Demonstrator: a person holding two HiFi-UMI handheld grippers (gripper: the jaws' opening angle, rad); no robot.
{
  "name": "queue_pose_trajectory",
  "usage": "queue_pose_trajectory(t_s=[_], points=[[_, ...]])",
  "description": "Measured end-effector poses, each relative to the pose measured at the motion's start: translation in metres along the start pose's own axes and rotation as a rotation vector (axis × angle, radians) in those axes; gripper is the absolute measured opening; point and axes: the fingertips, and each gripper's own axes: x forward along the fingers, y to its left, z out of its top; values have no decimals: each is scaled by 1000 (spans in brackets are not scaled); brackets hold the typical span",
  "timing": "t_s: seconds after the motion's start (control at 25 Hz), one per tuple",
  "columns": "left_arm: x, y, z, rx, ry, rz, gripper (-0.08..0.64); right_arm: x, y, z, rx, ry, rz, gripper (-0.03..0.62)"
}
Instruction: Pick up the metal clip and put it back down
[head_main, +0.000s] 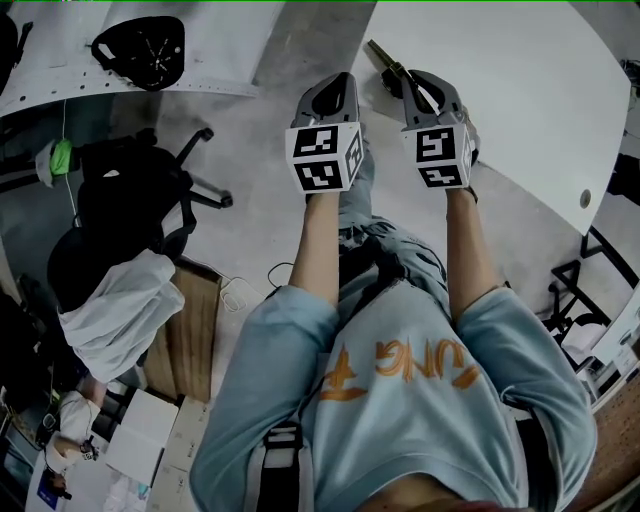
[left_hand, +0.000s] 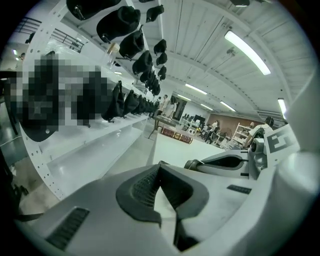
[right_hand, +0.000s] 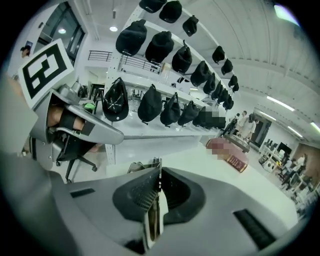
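Right gripper (right_hand: 159, 186) clamped on clip (right_hand: 151, 220), long axis along jaws, tip over table (head_main: 520, 110) edge; left gripper (left_hand: 160, 166) closed, empty.

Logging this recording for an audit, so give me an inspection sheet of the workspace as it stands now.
Surface: round white table, bare where visible.
Job's things: thin metal clip, held over the table's edge; contact with it unclear.
Clutter: nothing seen on this table.
Grippers: right gripper shut on the clip; left gripper shut, nothing between its jaws.
Cables: thin white cable looped on the floor.
Surroundings: black office chair, white garment draped beside it, black caps hung in rows.
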Motion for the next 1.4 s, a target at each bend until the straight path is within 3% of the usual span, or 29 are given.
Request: queue_pose_trajectory(t_s=[0.16,0.28,0.68,0.96,1.4], points=[[7,-7,13,18,-9,-20,21,-5,-20,2,166,-23,-17,32],[12,-13,24,28,-19,-36,21,-9,-36,4,227,-35,-37,32],[32,-44,59,64,-47,-120,21,-26,-86,12,307,-62,-124,32],[51,-70,78,89,-58,-188,21,-40,-125,2,428,-77,-190,32],[88,-118,105,132,-54,-298,21,-64,-179,-17,492,-65,-314,32]])
